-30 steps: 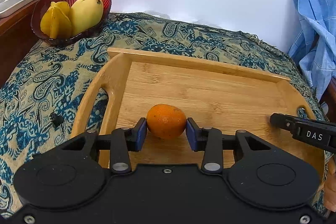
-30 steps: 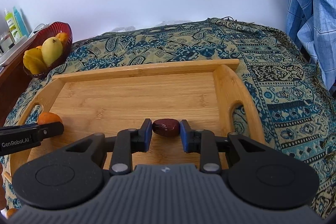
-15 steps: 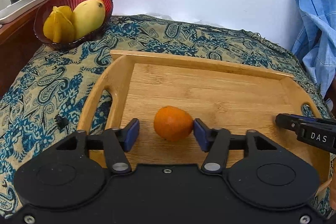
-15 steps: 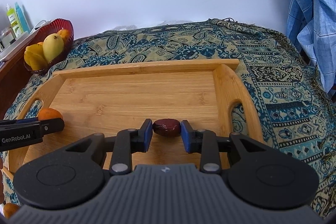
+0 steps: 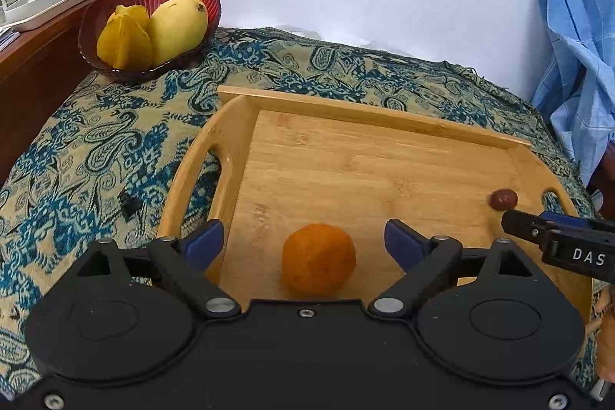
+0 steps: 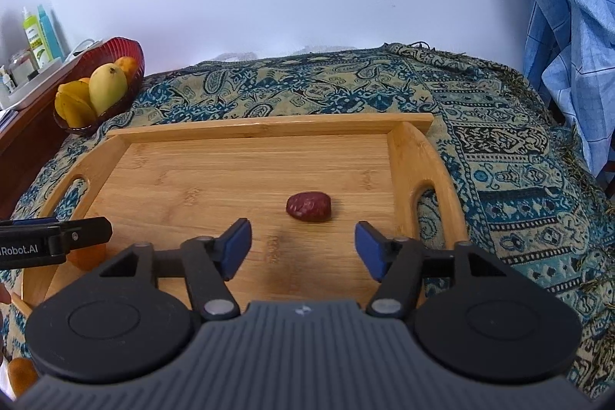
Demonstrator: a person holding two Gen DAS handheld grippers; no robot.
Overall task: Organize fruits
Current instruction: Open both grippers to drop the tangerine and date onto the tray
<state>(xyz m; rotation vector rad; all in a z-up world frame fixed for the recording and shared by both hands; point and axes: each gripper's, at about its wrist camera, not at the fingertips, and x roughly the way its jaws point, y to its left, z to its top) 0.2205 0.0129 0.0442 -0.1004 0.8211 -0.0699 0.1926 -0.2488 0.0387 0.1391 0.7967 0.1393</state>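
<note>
Both grippers, left gripper (image 5: pixel 303 243) and right gripper (image 6: pixel 303 244), are just opening, releasing orange (image 5: pixel 318 259) and date (image 6: pixel 308 206); orange likely firm, rolling; grip its widest sides.

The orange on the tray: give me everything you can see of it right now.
The orange is small, round, matte and dimpled. It sits on the bamboo tray near its front left corner, between the open left claw pads, which have just been opening; neither pad touches it. In the right wrist view the left claw mostly hides it.
</note>
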